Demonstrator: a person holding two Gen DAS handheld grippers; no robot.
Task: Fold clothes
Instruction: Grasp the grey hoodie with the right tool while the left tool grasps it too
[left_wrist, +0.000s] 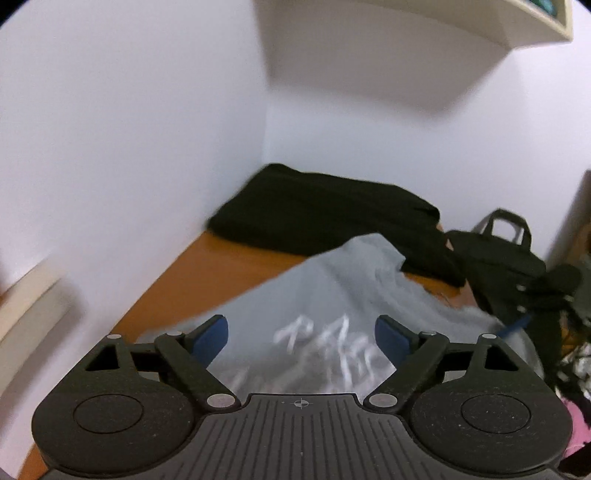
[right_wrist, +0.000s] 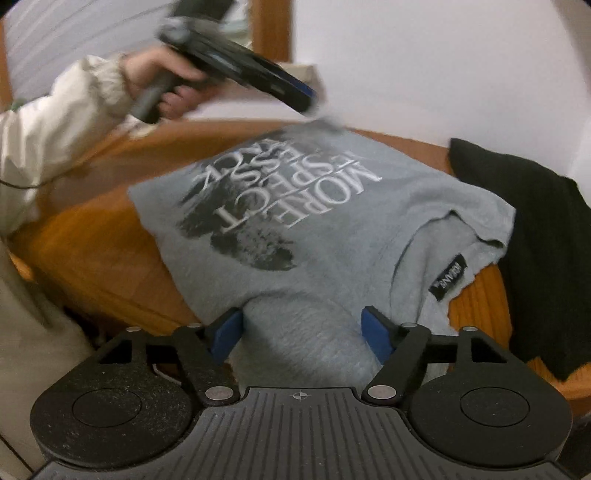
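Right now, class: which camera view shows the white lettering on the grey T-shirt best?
The right wrist view: the white lettering on the grey T-shirt is sharp and complete there, though upside down. The left wrist view shows only a blurred, unreadable part.

The left wrist view rides low behind its own spread blue fingers (left_wrist: 393, 341), looking down and forward across the orange table (left_wrist: 207, 264) toward the far corner where two white walls meet. The right wrist view sits close above the table's near edge, facing across it toward the left gripper (right_wrist: 308, 99) and the sleeve (right_wrist: 70, 114) behind it. Both views share the grey T-shirt (left_wrist: 332, 291) (right_wrist: 332, 229), the black garment (left_wrist: 332, 214) (right_wrist: 535, 236) beyond it and the tabletop.
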